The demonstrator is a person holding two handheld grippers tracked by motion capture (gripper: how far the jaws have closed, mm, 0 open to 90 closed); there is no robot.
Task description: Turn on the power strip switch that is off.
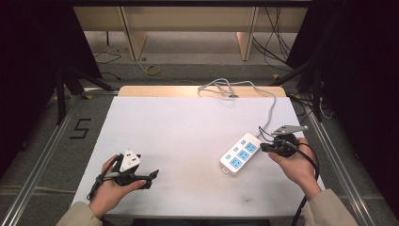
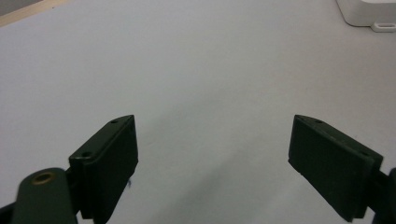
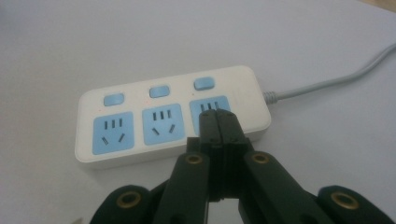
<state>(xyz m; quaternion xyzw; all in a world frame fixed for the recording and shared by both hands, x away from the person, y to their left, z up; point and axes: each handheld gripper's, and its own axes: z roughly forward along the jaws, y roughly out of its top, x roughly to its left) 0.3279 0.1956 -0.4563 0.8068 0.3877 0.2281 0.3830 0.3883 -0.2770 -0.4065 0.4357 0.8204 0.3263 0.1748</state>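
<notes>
Power strip (image 3: 173, 123): smooth, slightly glossy white plastic, pale blue socket faces. Tabletop (image 1: 188, 132): matt white sheet, bare wood along far edge. Right gripper (image 3: 218, 122) fingers (image 3: 229, 128): matt black plastic, brass-coloured rivets.

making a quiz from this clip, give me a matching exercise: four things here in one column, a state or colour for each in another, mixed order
Things:
1. left tongs
2. right tongs
3. power strip
4. power strip cable

States or colours:
A. white body with blue sockets and buttons
B. jaws closed together, tips over the end socket
C. grey, trailing to the far edge of the table
D. jaws wide apart, nothing between them

Pairs: 1-D, 2-B, 3-A, 4-C
</notes>
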